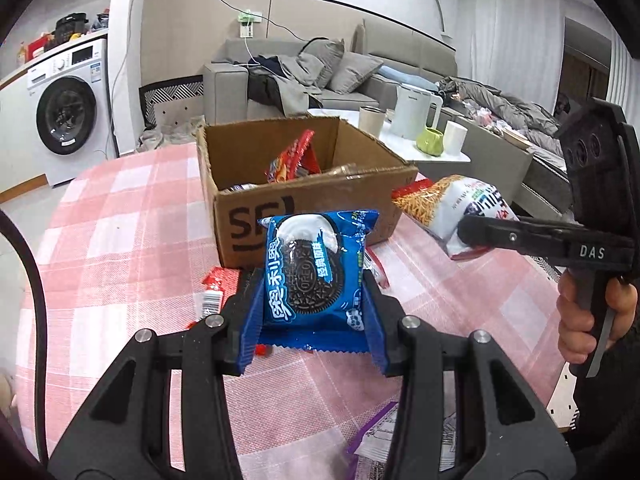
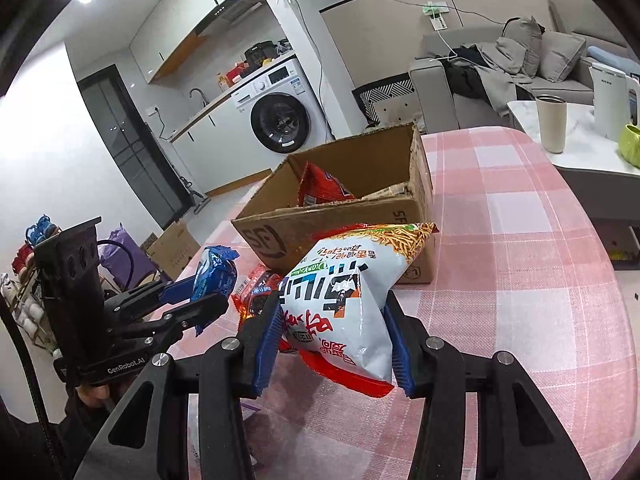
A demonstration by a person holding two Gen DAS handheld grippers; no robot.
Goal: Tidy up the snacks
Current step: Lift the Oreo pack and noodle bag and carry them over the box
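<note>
My left gripper (image 1: 314, 300) is shut on a blue Oreo packet (image 1: 316, 268) and holds it above the pink checked tablecloth, just in front of the open cardboard box (image 1: 256, 216). My right gripper (image 2: 332, 320) is shut on a white and red noodle snack bag (image 2: 344, 304), held near the box's (image 2: 280, 232) front corner. The right gripper (image 1: 480, 236) and its bag (image 1: 452, 204) show at the right of the left wrist view. The left gripper (image 2: 200, 300) with the Oreo packet (image 2: 214, 274) shows at the left of the right wrist view. A red packet (image 1: 294, 158) stands inside the box.
Small red packets (image 1: 214, 288) lie on the tablecloth (image 1: 120, 240) in front of the box. Wrappers (image 1: 376, 436) lie near the table's front edge. A side table behind holds a cup (image 2: 551, 124), a white kettle (image 2: 610, 100) and a green pot (image 1: 430, 142).
</note>
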